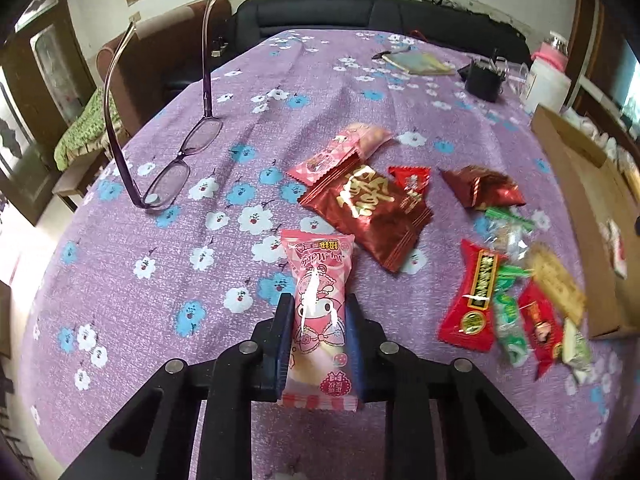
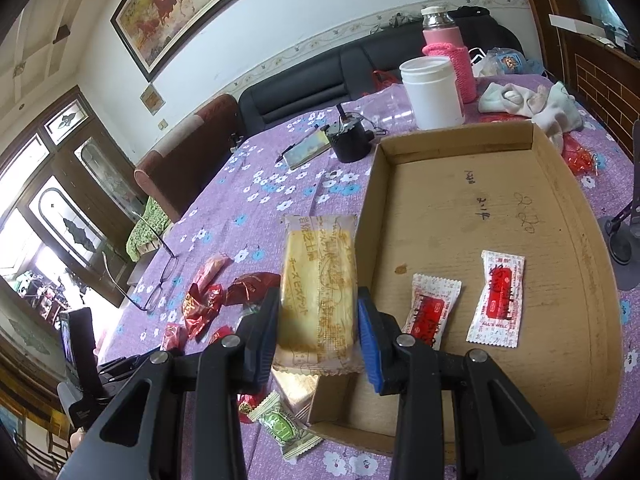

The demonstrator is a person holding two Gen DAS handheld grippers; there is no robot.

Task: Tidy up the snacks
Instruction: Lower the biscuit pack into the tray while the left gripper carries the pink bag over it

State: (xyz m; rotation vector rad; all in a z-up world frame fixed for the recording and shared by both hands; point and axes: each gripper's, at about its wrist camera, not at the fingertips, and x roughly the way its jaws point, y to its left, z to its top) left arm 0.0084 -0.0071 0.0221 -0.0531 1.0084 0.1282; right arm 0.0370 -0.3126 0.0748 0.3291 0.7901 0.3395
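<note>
My left gripper (image 1: 319,308) is shut on a pink cartoon snack packet (image 1: 320,300), held above the purple flowered tablecloth (image 1: 160,280). Loose snacks lie beyond it: a large red packet (image 1: 368,208), a pink packet (image 1: 344,148), a dark red wrapper (image 1: 480,186), and a cluster of red, green and tan packets (image 1: 516,300). My right gripper (image 2: 319,300) is shut on a yellow biscuit packet (image 2: 318,280), held by the left wall of the cardboard box (image 2: 560,200). Two white-and-red sachets (image 2: 498,304) (image 2: 432,308) lie in the box.
Purple glasses (image 1: 168,168) stand on the cloth at left. A black holder (image 1: 484,76), a notebook (image 1: 420,63), a white jar (image 2: 432,92), a pink-sleeved flask (image 2: 448,52) and a crumpled cloth (image 2: 532,100) stand at the far side. A green candy (image 2: 280,424) lies below the box.
</note>
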